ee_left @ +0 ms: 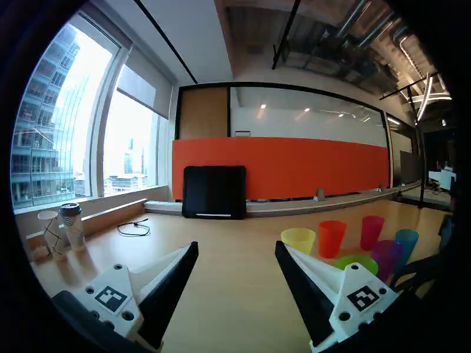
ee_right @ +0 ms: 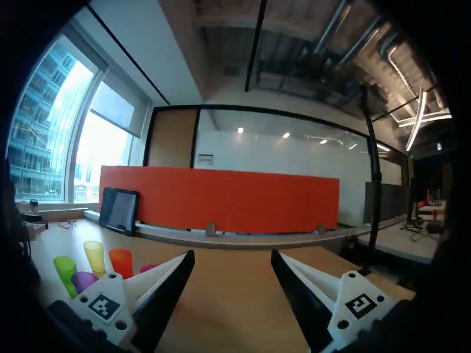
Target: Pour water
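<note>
In the left gripper view my left gripper [ee_left: 236,250] is open above the wooden table [ee_left: 235,306], nothing between its fingers. To its right stands a cluster of plastic cups: yellow cup [ee_left: 298,239], orange cup [ee_left: 331,237], pink cup [ee_left: 371,231], blue cup [ee_left: 406,243], purple cup [ee_left: 385,257] and green cup [ee_left: 356,262]. In the right gripper view my right gripper [ee_right: 232,259] is open and empty. The cups lie to its left: green cup [ee_right: 65,272], yellow cup [ee_right: 94,256], orange cup [ee_right: 120,262], purple cup [ee_right: 83,280]; a pink one is mostly hidden behind the left finger.
A black tablet [ee_left: 214,192] leans against the orange partition [ee_left: 282,167] at the table's far edge. A paper coffee cup [ee_left: 72,225] and a clear cup [ee_left: 49,230] stand on the window ledge at left. A black cable [ee_left: 134,227] lies on the table.
</note>
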Tool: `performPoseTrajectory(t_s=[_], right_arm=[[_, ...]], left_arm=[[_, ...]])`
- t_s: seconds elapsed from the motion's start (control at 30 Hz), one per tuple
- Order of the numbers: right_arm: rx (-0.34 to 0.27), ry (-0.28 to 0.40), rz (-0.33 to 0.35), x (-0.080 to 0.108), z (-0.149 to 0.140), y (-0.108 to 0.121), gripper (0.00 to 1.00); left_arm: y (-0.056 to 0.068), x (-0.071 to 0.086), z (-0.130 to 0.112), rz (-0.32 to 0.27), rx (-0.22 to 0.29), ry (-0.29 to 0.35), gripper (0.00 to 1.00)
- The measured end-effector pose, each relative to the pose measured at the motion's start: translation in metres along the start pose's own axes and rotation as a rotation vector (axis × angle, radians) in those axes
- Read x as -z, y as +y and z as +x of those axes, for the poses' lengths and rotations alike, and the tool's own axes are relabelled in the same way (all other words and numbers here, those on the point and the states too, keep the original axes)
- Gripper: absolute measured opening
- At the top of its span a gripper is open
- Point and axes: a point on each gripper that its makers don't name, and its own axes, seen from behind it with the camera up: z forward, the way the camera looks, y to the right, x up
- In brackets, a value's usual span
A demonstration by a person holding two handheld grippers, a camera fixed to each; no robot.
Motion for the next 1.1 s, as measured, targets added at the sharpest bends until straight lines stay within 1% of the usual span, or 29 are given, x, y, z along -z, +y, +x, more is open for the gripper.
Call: performPoseTrajectory(t_s=[0.1, 0.3, 0.6, 0.8, 1.1], right_arm=[[-0.026, 0.001, 0.000, -0.002, -0.008, 0.000, 1.00], [-0.039, 0.004, 0.019, -0.003, -0.023, -0.006, 1.00], [-0.076, -0.011, 0.016, -0.004, -0.037, -0.002, 1.00], [-0.066, -0.024, 0.008, -0.003, -0.047, 0.002, 1.00], [-0.054, -0.041, 0.013, -0.006, -0.056, 0.001, 1.00]], left_arm=[[0.000, 0.000, 0.000, 0.000, 0.000, 0.000, 0.97], [0.000, 0.000, 0.000, 0.000, 0.000, 0.000, 0.97], [-0.001, 0.000, 0.000, 0.000, 0.000, 0.001, 0.97], [-0.001, 0.000, 0.000, 0.000, 0.000, 0.001, 0.97], [-0.001, 0.000, 0.000, 0.000, 0.000, 0.001, 0.97]])
